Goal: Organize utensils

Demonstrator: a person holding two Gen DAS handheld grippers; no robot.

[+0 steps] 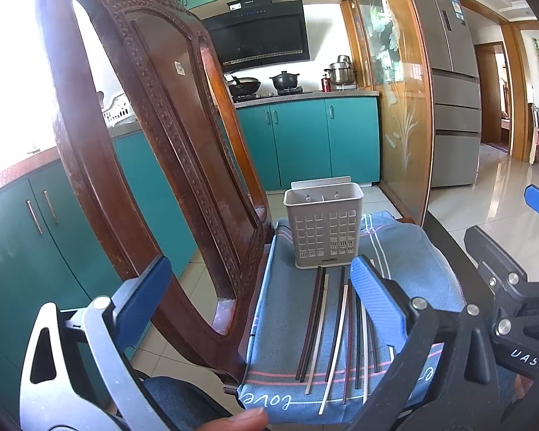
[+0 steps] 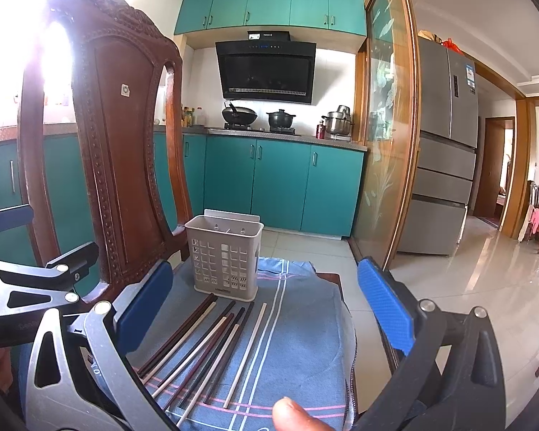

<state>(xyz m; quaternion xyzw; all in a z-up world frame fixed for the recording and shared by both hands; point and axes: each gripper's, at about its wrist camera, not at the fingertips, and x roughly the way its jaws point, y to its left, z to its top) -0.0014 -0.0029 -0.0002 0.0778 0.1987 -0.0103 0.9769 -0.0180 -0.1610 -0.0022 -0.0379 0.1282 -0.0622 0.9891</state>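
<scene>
Several chopsticks (image 1: 336, 327), some dark and some white, lie side by side on a blue cloth (image 1: 406, 251) over a chair seat. They also show in the right wrist view (image 2: 212, 344). A grey perforated utensil holder (image 1: 323, 230) stands upright and empty at the cloth's far end; it also shows in the right wrist view (image 2: 224, 255). My left gripper (image 1: 258, 294) is open and empty, held above the chopsticks' left side. My right gripper (image 2: 266, 305) is open and empty above the chopsticks. The right gripper shows at the right edge of the left wrist view (image 1: 514, 287).
A carved wooden chair back (image 1: 154, 136) rises close on the left, also in the right wrist view (image 2: 115, 136). Teal kitchen cabinets (image 2: 280, 183) and a stove with pots stand behind. A glass sliding door (image 2: 388, 151) and a fridge (image 2: 445, 143) are to the right. The floor is tiled.
</scene>
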